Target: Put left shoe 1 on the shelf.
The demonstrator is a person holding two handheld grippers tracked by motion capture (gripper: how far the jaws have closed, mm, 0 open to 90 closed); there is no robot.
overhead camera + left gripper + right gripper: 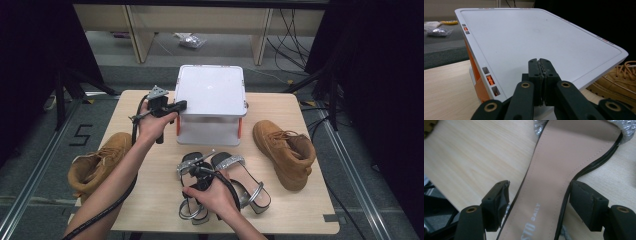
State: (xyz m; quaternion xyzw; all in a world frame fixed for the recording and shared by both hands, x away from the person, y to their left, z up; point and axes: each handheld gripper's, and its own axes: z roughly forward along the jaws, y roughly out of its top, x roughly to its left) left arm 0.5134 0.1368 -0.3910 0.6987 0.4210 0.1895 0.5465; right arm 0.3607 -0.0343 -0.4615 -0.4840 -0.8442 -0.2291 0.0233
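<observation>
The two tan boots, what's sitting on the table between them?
In the high view, the silver-strapped sandals lie between the left boot and the right boot, with the right gripper over them.

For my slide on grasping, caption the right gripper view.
Open right gripper straddling a sandal's tan insole on the wooden table.

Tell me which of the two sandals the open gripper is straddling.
The left black sandal with a silver strap, nearer the left tan boot: the right gripper has its open jaws either side of its beige insole.
</observation>
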